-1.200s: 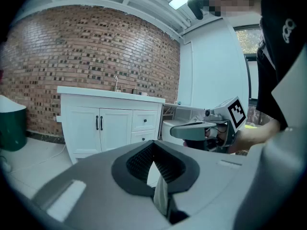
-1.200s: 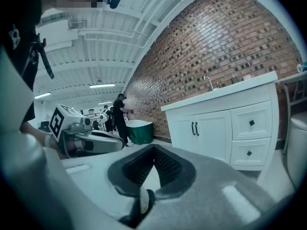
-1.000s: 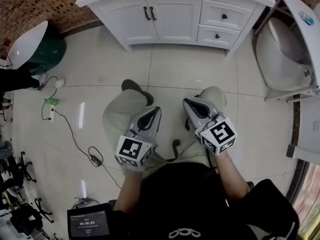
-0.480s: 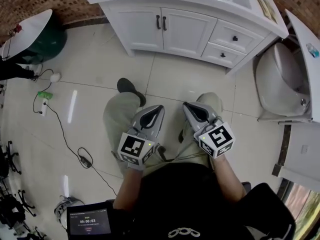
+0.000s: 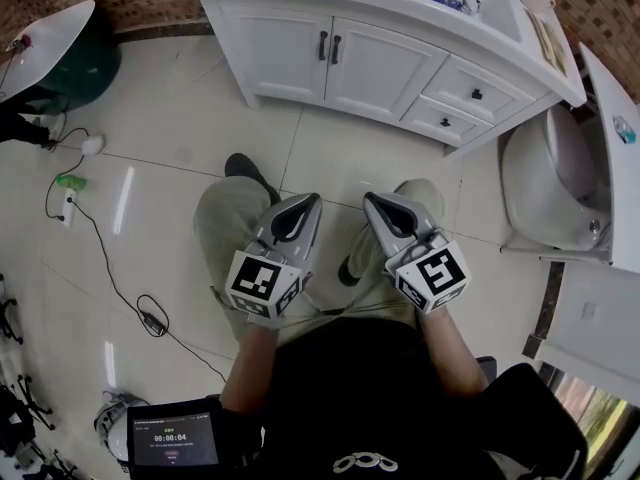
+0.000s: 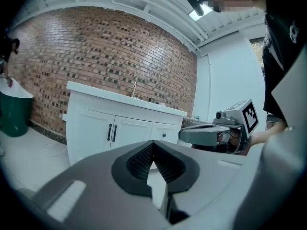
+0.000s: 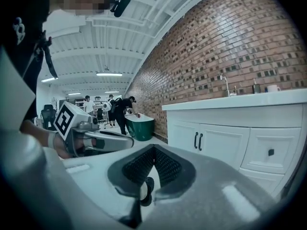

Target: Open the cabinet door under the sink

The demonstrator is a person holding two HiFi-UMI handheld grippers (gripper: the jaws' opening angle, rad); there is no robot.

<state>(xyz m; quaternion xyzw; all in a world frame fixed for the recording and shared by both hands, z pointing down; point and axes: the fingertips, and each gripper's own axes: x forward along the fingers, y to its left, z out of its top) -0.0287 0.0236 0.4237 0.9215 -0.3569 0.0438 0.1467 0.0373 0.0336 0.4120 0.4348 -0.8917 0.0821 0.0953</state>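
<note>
A: Which step are we at?

B: The approach, I'd say. The cabinet doors [image 5: 285, 40] under the sink are closed. Their two dark handles [image 5: 323, 46] sit side by side at the centre seam, well apart from both tools.

A: And the tools?

B: The left hand-held gripper [image 5: 308, 201] and the right hand-held gripper [image 5: 371, 200] are each pinched together at the tips and hold nothing. They are low over the person's legs.

A: Next move?

B: Probably step closer, part one pair of jaws, settle them round a handle and pull outward.

A: Room for that?

B: The tiled floor [image 5: 200, 118] ahead is open, so a door can swing. The drawers [image 5: 470, 93] flank the doors on the right, with a white fixture [image 5: 545, 183] beyond them. A cable [image 5: 100, 248] trails at the left.
</note>
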